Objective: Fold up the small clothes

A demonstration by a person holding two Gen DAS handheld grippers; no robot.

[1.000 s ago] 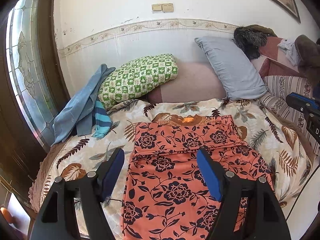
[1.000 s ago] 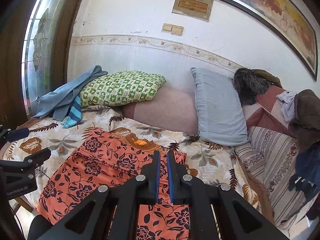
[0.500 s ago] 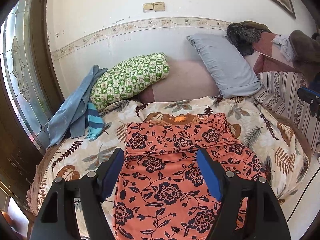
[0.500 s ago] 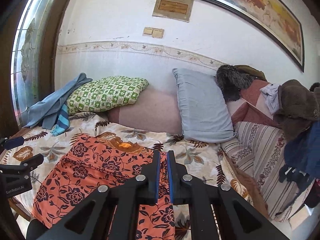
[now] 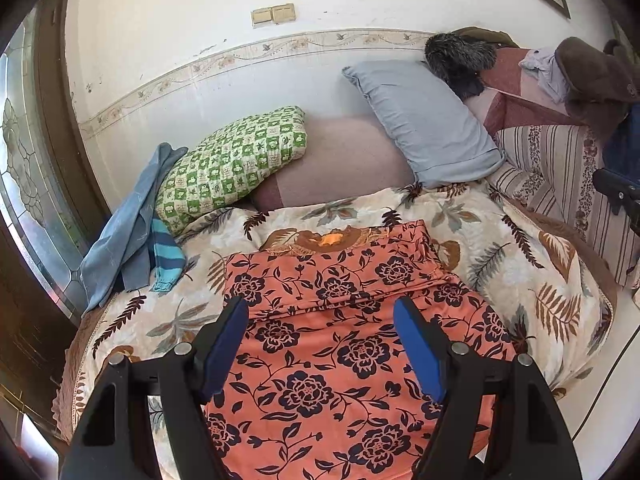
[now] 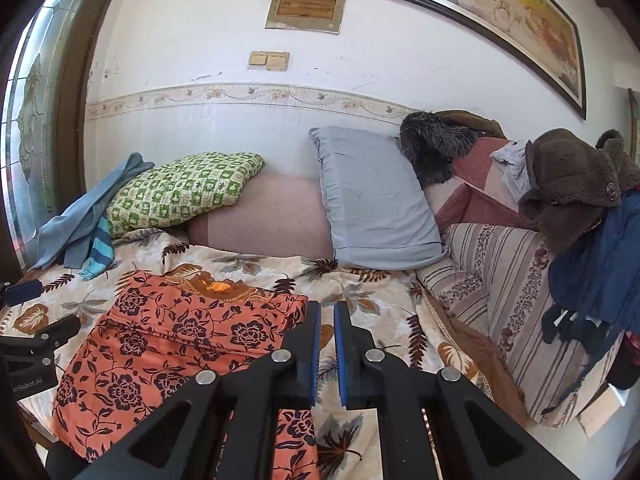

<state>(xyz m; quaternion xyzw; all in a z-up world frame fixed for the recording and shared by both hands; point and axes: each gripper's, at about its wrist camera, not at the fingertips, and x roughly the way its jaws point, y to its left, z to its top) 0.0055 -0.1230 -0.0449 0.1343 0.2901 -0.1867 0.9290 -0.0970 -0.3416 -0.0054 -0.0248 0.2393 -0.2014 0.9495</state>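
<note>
An orange garment with dark flowers [image 5: 332, 320] lies spread on the leaf-print bedspread [image 5: 520, 264], its top part folded over with the neckline toward the pillows. It also shows in the right wrist view [image 6: 172, 344]. My left gripper [image 5: 320, 340] is open and empty, held above the middle of the garment. My right gripper [image 6: 326, 352] is shut with nothing between its blue pads, held above the garment's right edge.
A green checked pillow [image 5: 236, 160], a pink bolster [image 5: 340, 160] and a grey-blue pillow [image 5: 424, 120] lean on the wall. Blue cloths [image 5: 132, 220] lie at the bed's left edge by the window. A striped cushion [image 6: 504, 304] and hanging clothes [image 6: 584, 216] stand at the right.
Both grippers have drawn back and swung right, away from the garment. The left stays open, the right stays shut. The garment has not moved.
</note>
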